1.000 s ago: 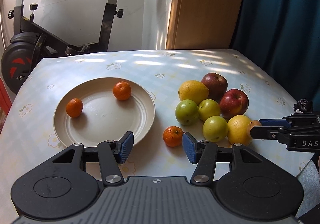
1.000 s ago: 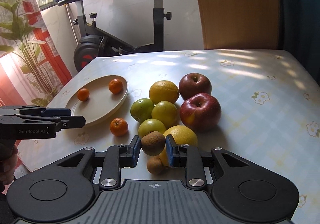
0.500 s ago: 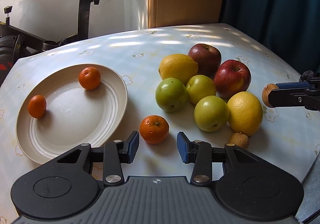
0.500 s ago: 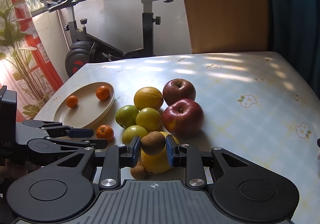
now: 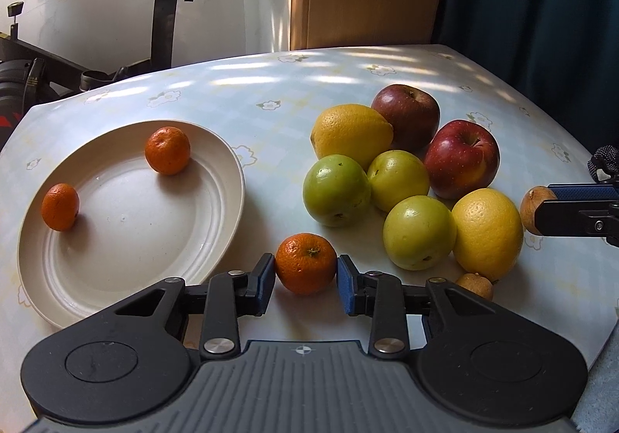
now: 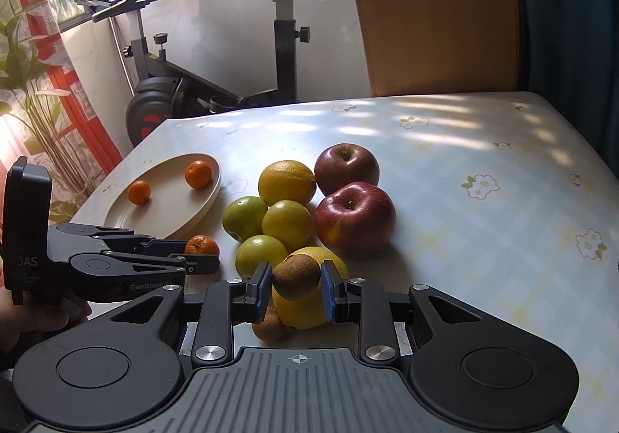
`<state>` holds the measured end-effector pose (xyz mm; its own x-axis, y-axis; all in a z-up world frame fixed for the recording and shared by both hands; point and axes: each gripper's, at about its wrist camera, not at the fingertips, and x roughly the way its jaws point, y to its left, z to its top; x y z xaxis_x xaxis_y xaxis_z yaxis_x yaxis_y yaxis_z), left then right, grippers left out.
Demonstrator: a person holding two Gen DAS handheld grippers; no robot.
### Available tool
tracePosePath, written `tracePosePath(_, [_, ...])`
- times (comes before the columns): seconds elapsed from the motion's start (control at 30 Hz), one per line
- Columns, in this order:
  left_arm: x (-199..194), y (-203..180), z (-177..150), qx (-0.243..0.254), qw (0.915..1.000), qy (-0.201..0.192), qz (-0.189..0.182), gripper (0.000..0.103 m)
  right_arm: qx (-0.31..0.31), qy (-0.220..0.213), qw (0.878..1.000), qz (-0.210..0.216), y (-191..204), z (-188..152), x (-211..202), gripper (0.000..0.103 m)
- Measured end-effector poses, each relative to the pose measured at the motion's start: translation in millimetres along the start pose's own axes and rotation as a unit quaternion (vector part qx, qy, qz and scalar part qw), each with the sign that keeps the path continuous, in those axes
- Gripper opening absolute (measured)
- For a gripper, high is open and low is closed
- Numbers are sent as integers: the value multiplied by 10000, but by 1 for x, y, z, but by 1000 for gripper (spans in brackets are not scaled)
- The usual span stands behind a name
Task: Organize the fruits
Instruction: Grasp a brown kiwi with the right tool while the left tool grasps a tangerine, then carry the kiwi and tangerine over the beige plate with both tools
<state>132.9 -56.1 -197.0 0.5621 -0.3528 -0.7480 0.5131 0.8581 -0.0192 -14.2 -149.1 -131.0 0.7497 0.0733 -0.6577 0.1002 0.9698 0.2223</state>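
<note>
Orange tangerine (image 5: pixel 305 263) on floral tabletop (image 5: pixel 271 92), bracketed by left gripper (image 5: pixel 305 278), jaws just closing, pads at its sides, at 4 o'clock from beige plate (image 5: pixel 216 224). Brown kiwi (image 6: pixel 296 277) pinched aloft in right gripper (image 6: pixel 294 288), at 6 o'clock of fruit pile.

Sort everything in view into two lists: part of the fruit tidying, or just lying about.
Job:
- mandarin between left tongs
- kiwi in right tongs
- plate
- apples
- lemons
- green fruits

Lying about:
- exercise bike
- plant
</note>
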Motion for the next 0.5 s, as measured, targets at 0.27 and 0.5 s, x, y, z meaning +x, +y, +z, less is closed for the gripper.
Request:
tracePosePath(0.27, [-43, 21, 1, -129, 9992, -381, -41, 36, -91, 37, 9997, 209, 8, 12, 2, 25])
tracePosePath(0.5, [-83, 100, 24, -538, 9948, -713, 480, 36, -415, 142, 9972, 609, 31, 50, 25, 25])
